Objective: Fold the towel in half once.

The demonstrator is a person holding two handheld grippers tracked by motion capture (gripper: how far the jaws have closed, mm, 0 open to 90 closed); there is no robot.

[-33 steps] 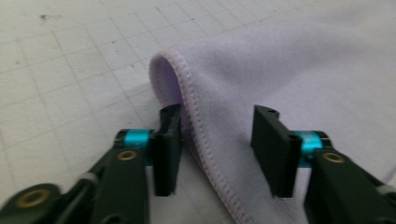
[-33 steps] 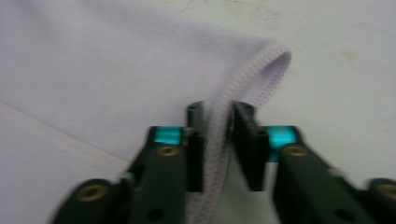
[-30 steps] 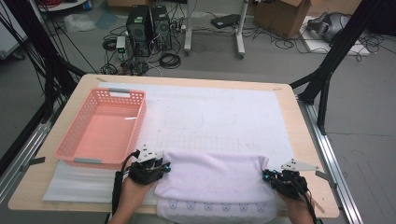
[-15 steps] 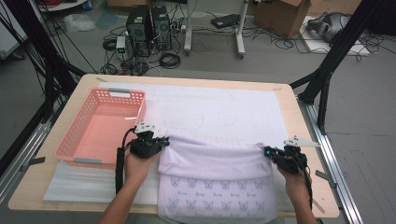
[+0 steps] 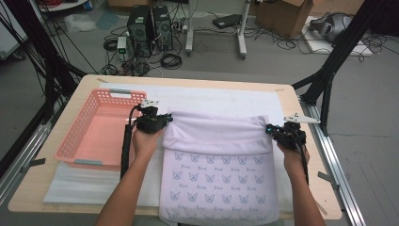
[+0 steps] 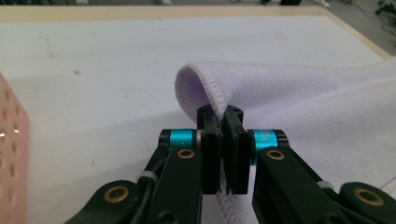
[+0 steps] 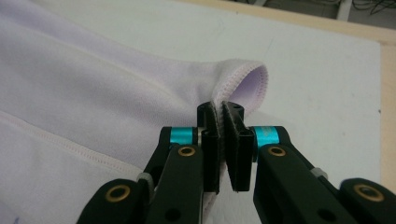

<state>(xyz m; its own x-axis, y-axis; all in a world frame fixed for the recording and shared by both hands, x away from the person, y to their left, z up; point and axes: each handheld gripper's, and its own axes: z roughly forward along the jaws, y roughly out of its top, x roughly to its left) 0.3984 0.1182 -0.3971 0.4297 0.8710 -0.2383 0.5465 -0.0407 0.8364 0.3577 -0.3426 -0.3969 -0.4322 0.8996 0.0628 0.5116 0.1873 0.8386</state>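
A pale lilac towel printed with small butterflies lies over the white mat, its near end hanging past the table's front edge. Its far end is lifted and folded back, plain side up. My left gripper is shut on the towel's left corner, and in the left gripper view the stitched hem is pinched between the black jaws of the left gripper. My right gripper is shut on the towel's right corner; the right gripper view shows the right gripper clamping the curled hem.
A pink plastic basket sits at the table's left, close to my left hand. A white mat covers the wooden table. Beyond the far edge the floor holds computer towers, cables and a cardboard box.
Both grippers have carried the towel's corners away from the person toward the far side and upward, and more of the butterfly-printed side now shows on the table.
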